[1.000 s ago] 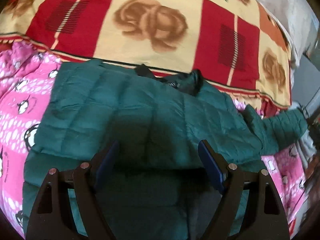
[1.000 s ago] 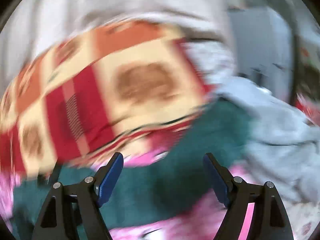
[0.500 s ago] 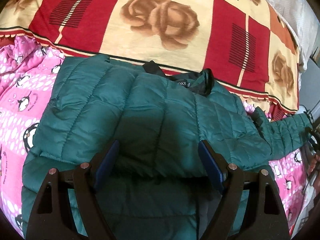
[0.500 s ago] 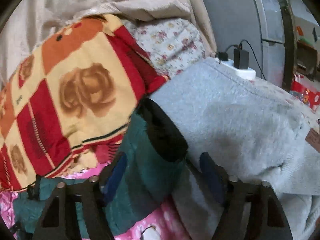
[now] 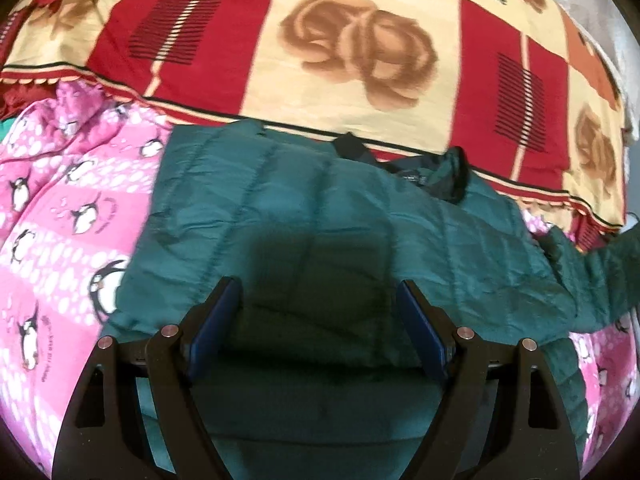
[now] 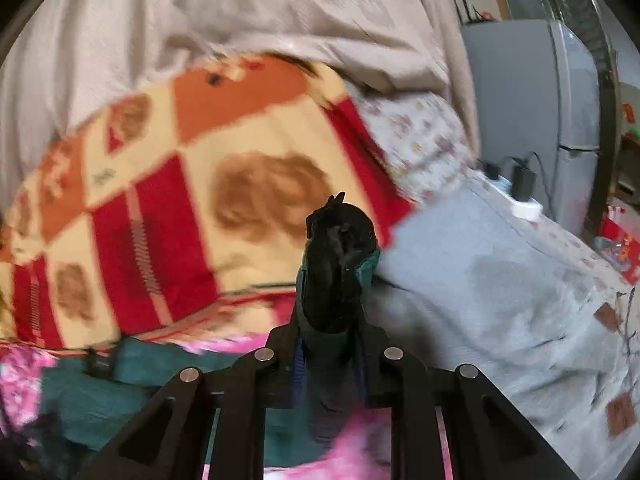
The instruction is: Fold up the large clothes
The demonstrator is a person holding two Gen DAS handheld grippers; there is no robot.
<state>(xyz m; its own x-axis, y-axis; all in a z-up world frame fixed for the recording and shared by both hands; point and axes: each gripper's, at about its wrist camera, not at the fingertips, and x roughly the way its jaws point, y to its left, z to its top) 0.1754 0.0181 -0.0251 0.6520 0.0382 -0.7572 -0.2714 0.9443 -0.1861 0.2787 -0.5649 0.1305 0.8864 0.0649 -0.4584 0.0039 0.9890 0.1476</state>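
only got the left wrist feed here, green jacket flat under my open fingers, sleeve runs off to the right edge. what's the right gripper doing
Observer: The right gripper is shut on the sleeve cuff, whose dark end sticks up past the fingers.
Operator: is the cuff off the bed or lying down
Observer: It is lifted; the cuff stands above the pink penguin sheet, with the rose blanket behind it.
Operator: anything to the right of it i should know about
Observer: A grey garment lies on the bed right beside the cuff, and a white power strip with plugged chargers sits at its far edge.
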